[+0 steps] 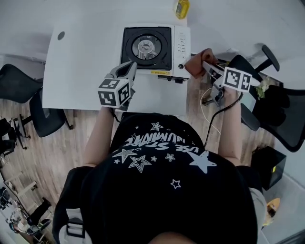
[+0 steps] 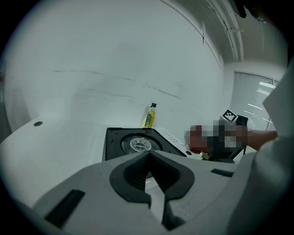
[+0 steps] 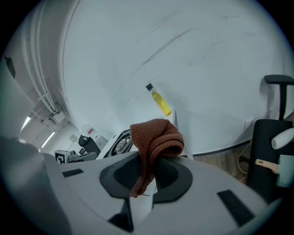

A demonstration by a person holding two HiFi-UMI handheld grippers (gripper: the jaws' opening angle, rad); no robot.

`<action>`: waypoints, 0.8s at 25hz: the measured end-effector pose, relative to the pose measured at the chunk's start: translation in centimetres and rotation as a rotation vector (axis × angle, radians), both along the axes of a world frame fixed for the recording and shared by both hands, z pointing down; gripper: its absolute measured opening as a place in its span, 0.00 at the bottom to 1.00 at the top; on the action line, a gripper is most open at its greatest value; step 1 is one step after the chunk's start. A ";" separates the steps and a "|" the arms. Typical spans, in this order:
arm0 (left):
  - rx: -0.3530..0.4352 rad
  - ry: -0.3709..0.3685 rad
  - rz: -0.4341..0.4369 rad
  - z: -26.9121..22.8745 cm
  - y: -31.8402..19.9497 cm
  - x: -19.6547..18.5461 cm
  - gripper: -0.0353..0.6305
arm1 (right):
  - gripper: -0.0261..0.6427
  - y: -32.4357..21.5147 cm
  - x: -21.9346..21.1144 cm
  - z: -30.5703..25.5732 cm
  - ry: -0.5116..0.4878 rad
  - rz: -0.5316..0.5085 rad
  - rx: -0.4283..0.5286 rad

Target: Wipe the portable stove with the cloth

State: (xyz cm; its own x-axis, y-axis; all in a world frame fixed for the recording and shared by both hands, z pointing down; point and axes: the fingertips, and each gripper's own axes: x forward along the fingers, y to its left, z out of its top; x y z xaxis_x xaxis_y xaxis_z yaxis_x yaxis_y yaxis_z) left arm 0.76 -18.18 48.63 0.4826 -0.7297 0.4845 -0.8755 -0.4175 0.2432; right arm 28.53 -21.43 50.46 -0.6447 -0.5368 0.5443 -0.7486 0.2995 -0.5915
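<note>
Portable stove [image 1: 147,47] hugs table's [image 1: 81,71] right edge; right gripper [image 1: 206,66] holds cloth [image 1: 194,66] just beyond.

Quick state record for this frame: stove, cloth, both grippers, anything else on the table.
stove: on the white table, far side
cloth: brown, bunched, just right of the stove; contact unclear
right gripper: shut on the cloth
left gripper: shut, empty, above the table at the stove's near edge
bottle: yellow, beyond the stove
</note>
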 end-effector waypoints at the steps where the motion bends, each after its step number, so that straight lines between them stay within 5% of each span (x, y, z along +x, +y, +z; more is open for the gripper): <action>1: -0.003 -0.004 -0.001 0.1 0.2 0.0 0.06 | 0.14 -0.1 0.1 -0.3 -0.010 0.011 0.012; 10: -0.003 0.009 0.029 0.4 1.2 -0.6 0.06 | 0.14 0.8 -1.4 -2.6 -0.038 0.056 0.078; 20: 0.044 0.061 0.015 -1.8 6.1 -6.0 0.06 | 0.14 4.6 -10.0 -6.8 -0.033 0.022 0.161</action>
State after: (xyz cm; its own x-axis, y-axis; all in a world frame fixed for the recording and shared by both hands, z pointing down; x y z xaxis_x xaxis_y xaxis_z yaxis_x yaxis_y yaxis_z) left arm -5.24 -12.09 46.84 0.5213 -0.7419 0.4216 -0.8531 -0.4419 0.2774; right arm 18.53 -16.80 43.69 -0.6479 -0.6298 0.4284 -0.7370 0.3762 -0.5616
